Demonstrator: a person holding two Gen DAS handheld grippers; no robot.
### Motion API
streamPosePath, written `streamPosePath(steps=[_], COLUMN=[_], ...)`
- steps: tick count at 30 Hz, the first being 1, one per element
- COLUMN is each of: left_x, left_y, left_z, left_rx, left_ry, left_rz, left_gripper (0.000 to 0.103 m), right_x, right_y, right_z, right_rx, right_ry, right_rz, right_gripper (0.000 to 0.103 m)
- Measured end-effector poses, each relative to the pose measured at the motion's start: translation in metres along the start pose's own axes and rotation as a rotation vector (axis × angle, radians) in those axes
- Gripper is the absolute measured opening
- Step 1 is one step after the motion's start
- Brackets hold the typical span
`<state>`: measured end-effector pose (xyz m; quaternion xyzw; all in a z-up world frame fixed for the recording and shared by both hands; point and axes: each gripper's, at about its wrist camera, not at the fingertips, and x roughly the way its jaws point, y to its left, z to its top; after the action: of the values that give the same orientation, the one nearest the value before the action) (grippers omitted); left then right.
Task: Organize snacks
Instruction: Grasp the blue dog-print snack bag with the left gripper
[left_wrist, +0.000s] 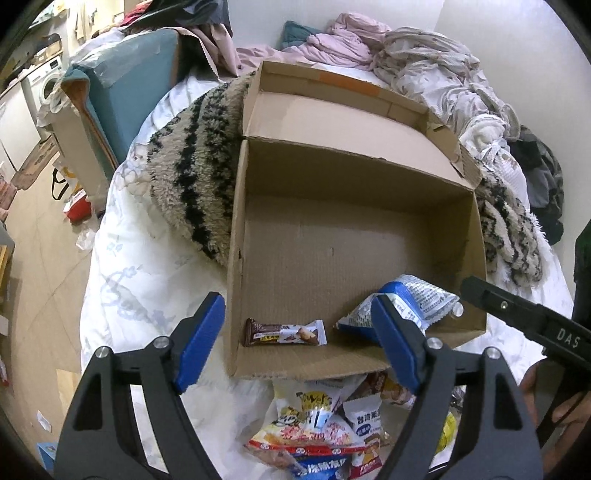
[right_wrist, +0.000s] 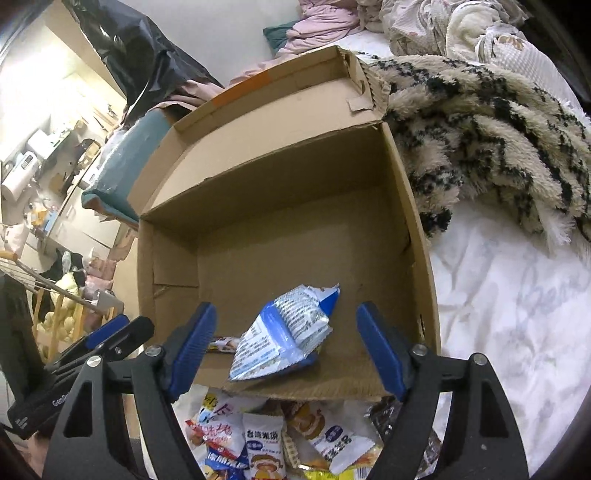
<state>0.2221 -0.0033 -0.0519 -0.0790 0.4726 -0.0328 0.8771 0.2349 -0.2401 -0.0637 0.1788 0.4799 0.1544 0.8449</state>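
**On the bed: two snacks boxed, pile waiting**

Inside cardboard box (left_wrist: 354, 236): chocolate bar (left_wrist: 284, 332) and blue-white packet (right_wrist: 288, 328). Left gripper (left_wrist: 299, 339) and right gripper (right_wrist: 286, 343) both gape, holding nothing. Snack pile (right_wrist: 280, 435) lies just before the box. Packets probably light, crinkly, slippery; pinch a sealed edge.

We look steeply down along each gripper's fingers, close over the near edge of the box (left_wrist: 351, 177) on the bed (left_wrist: 140, 295). Our left view sits toward the box's 7 o'clock corner, our right view toward 5 o'clock. Both share the box's inside, the blue packet (right_wrist: 288, 332), the bar (left_wrist: 284, 332), and the snack pile (right_wrist: 273, 439) at 6 o'clock.
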Motion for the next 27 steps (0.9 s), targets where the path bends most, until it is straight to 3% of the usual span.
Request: streamPosePath(steps=[12, 19, 27], left_x=[-0.026, -0.030, -0.003], left_y=[0.017, 0.021, 0.010], left_z=[-0.032, -0.076, -0.139], left_rx=[-0.043, -0.064, -0.115], left_ry=[0.053, 0.164, 0.364], left_rz=[0.019, -0.017, -0.056], left_gripper=[0.079, 0.079, 0.078], right_x=[-0.027, -0.051, -0.072], right_y=[0.000, -0.007, -0.019], right_z=[-0.025, -0.060, -0.099], right_rx=[0.031, 0.089, 0.165], right_ry=[0.029, 0.057, 0.091], right_rz=[-0.007, -0.009, -0.008], right_gripper=[0.081, 0.081, 0.081])
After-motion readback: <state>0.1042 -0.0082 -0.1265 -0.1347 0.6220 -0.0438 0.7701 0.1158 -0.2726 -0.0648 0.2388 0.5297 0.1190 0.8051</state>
